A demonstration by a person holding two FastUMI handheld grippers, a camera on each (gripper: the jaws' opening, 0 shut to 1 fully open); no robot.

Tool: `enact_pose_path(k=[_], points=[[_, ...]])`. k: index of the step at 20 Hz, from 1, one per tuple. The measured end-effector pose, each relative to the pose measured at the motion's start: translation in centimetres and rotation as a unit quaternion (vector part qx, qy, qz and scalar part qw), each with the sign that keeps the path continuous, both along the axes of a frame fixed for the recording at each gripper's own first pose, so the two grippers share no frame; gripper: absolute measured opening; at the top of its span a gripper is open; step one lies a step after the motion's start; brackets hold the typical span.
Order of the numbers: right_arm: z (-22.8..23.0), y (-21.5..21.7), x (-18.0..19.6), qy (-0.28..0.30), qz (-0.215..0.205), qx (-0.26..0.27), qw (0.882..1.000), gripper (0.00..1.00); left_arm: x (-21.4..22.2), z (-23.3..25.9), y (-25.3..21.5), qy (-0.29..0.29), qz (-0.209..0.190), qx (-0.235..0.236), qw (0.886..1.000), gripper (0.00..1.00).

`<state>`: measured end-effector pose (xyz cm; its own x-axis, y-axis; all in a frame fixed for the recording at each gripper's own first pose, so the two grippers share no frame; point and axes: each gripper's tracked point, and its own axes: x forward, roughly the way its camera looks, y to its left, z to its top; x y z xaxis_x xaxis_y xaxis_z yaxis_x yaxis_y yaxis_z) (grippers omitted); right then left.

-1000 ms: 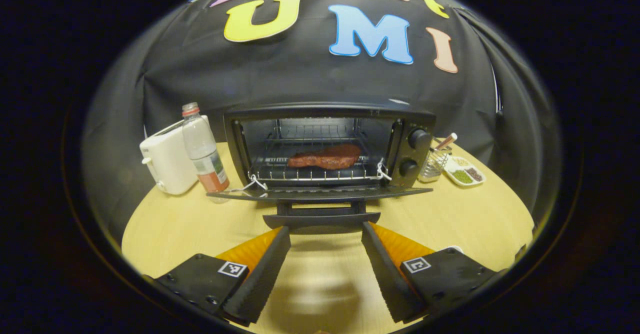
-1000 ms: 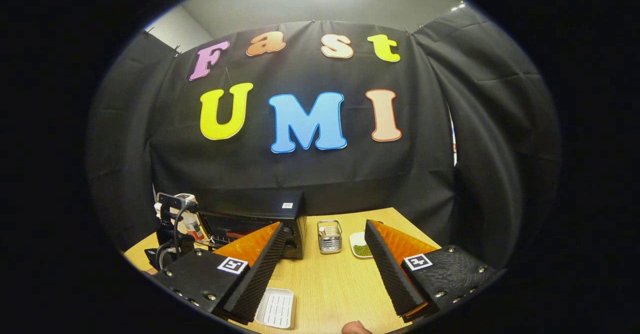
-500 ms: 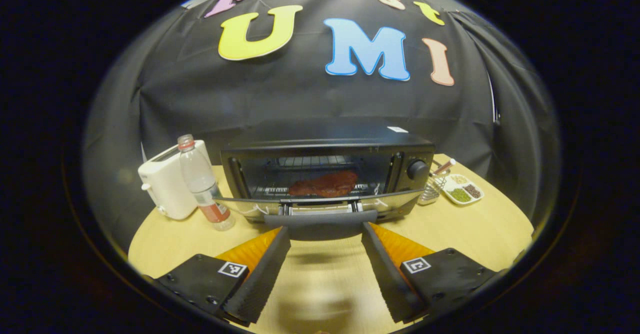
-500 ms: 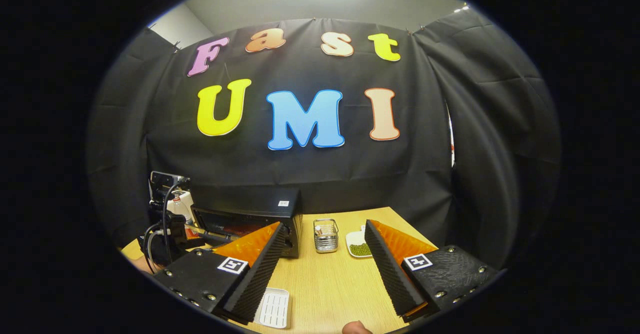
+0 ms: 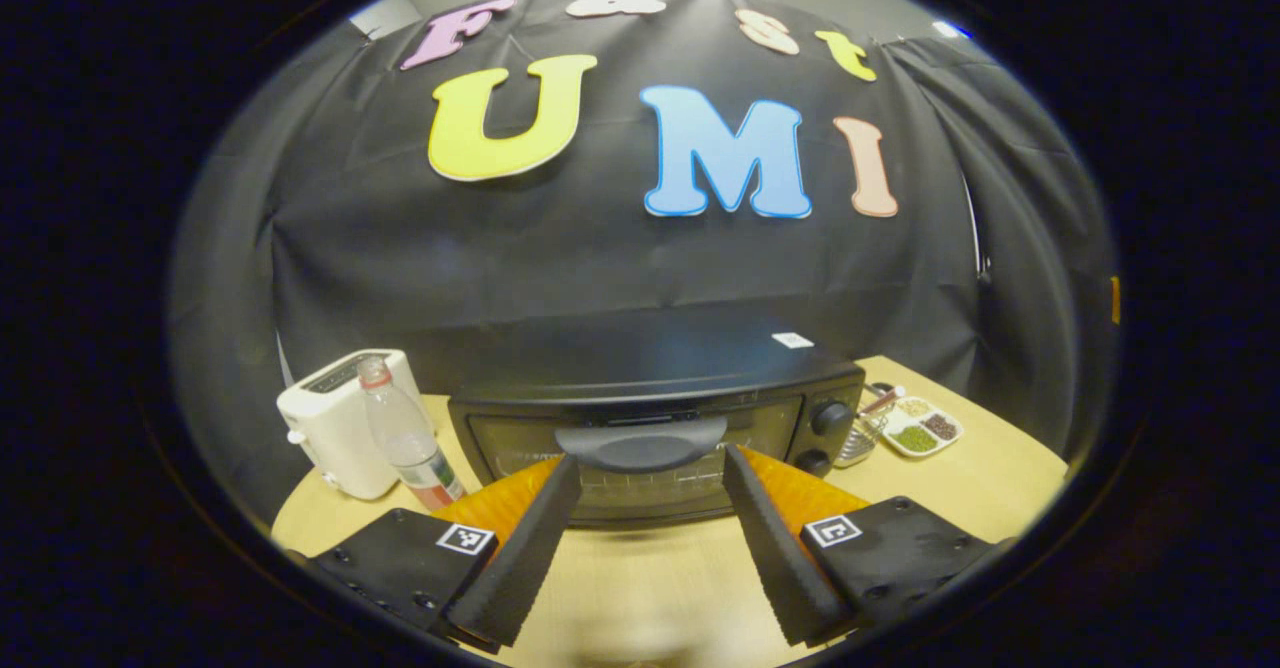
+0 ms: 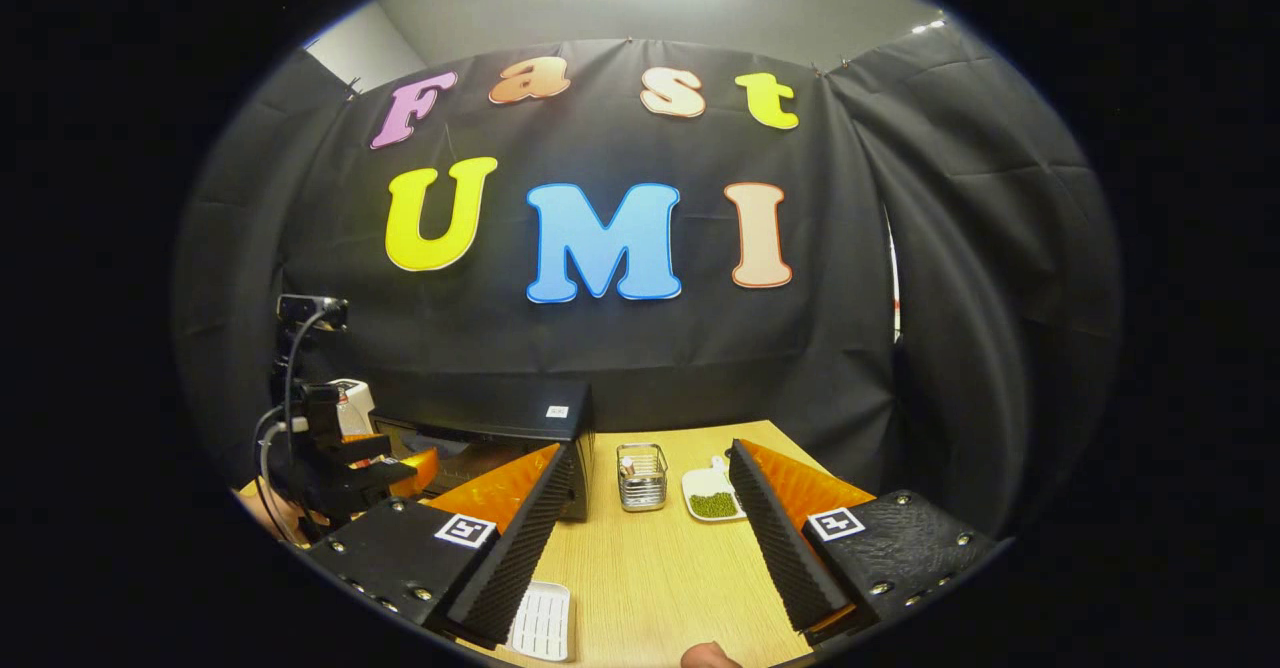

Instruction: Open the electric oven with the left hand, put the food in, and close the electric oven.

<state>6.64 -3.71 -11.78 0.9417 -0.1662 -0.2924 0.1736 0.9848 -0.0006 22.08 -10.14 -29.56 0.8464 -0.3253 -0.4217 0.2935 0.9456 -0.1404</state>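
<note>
The black electric oven (image 5: pixel 650 368) stands at mid-table with its glass door (image 5: pixel 640 483) up against the front. My left gripper (image 5: pixel 648 460) is open, and its fingertips (image 5: pixel 556 478) sit just under the ends of the door handle (image 5: pixel 640 443) without pinching it. The dark glass hides the inside. In the right gripper view the oven (image 6: pixel 500 423) is at the left, with the left gripper (image 6: pixel 335 453) in front of its door. My right gripper (image 6: pixel 650 448) is held open above the table, empty.
A white toaster (image 5: pixel 335 423) and a plastic bottle (image 5: pixel 405 443) stand left of the oven. A wire basket (image 6: pixel 640 476) and a white dish of beans (image 6: pixel 713 496) stand to its right. A white ridged tray (image 6: pixel 540 620) lies near the front of the wooden table (image 6: pixel 660 568).
The oven door swung up from lying flat open to shut, with my left gripper rising under its handle. The steak on the rack is now behind the glass. The right gripper barely moved.
</note>
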Motion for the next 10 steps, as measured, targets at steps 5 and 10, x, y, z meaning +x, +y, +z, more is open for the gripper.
enact_pose_path(k=[5, 10], points=[[1.9, 0.2, 0.0, -0.029, 0.019, 0.01, 0.999, 0.98, -1.8, 7.3, 1.6, -0.045, 0.02, -0.025, 0.998, 1.0], [3.4, -0.6, -2.0, -0.044, 0.055, 0.009, 0.997, 0.98, -6.1, 14.3, 3.3, -0.083, 0.06, -0.027, 0.994, 0.91]])
